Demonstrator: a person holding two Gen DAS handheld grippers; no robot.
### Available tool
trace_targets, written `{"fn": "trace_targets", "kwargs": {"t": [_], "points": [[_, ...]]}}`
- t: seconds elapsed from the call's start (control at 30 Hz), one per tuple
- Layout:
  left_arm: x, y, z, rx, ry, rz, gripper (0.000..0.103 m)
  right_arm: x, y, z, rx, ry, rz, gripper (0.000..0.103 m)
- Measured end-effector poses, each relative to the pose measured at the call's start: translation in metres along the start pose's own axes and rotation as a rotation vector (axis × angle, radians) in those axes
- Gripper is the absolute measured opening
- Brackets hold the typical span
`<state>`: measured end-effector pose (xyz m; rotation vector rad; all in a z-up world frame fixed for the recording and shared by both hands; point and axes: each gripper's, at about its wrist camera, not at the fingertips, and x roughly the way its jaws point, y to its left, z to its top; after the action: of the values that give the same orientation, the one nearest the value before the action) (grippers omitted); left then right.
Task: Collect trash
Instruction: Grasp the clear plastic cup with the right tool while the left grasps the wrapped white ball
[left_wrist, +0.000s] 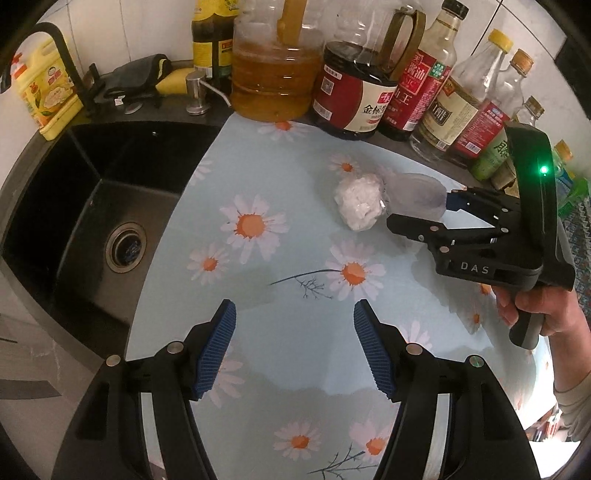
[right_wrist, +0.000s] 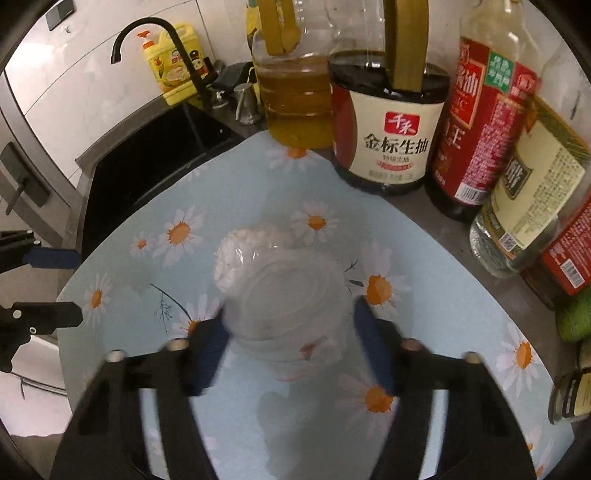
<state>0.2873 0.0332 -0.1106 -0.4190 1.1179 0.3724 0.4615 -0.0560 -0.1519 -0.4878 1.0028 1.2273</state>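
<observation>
A crumpled white tissue wad wrapped in clear film (left_wrist: 359, 204) lies on the daisy-print mat (left_wrist: 288, 236). A clear plastic cup (left_wrist: 417, 197) on its side sits between the fingers of my right gripper (left_wrist: 419, 210), its bottom toward the right wrist camera (right_wrist: 288, 314). In the right wrist view the blue pads (right_wrist: 373, 343) touch both sides of the cup, and the wad (right_wrist: 240, 254) lies just beyond it. My right gripper (right_wrist: 291, 332) is shut on the cup. My left gripper (left_wrist: 294, 332) is open and empty above the mat's near part.
A black sink (left_wrist: 92, 206) with a drain lies left of the mat, with a black tap (left_wrist: 62, 62) and a yellow detergent bottle (left_wrist: 44, 88) behind it. Oil, soy sauce and vinegar bottles (left_wrist: 354, 88) line the back and right edge.
</observation>
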Motion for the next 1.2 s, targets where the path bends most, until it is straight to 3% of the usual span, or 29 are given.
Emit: {"fn": "trace_targets", "kwargs": {"t": [0.4, 0.5, 0.73, 0.9, 1.07, 1.13, 1.2], "points": [[0.013, -0.024, 0.022, 0.057, 0.014, 0.006, 0.064, -0.036, -0.014, -0.013, 0.041, -0.064, 0.000, 0.061], [0.019, -0.032, 0.031, 0.074, 0.010, 0.009, 0.072, -0.053, -0.024, -0.022, 0.074, -0.089, -0.003, 0.061], [0.044, -0.055, 0.059, 0.123, 0.020, -0.003, 0.073, -0.085, -0.044, -0.043, 0.143, -0.124, 0.004, 0.061], [0.068, -0.067, 0.078, 0.162, 0.028, 0.026, 0.072, -0.094, -0.062, -0.060, 0.245, -0.116, 0.077, 0.061], [0.090, -0.071, 0.089, 0.163, 0.058, 0.032, 0.070, -0.092, -0.073, -0.076, 0.283, -0.097, 0.066, 0.061], [0.097, -0.072, 0.091, 0.163, 0.072, 0.037, 0.055, -0.093, -0.075, -0.081, 0.290, -0.093, 0.061, 0.061], [0.100, -0.074, 0.091, 0.163, 0.084, 0.030, 0.046, -0.093, -0.076, -0.085, 0.295, -0.090, 0.065, 0.061]]}}
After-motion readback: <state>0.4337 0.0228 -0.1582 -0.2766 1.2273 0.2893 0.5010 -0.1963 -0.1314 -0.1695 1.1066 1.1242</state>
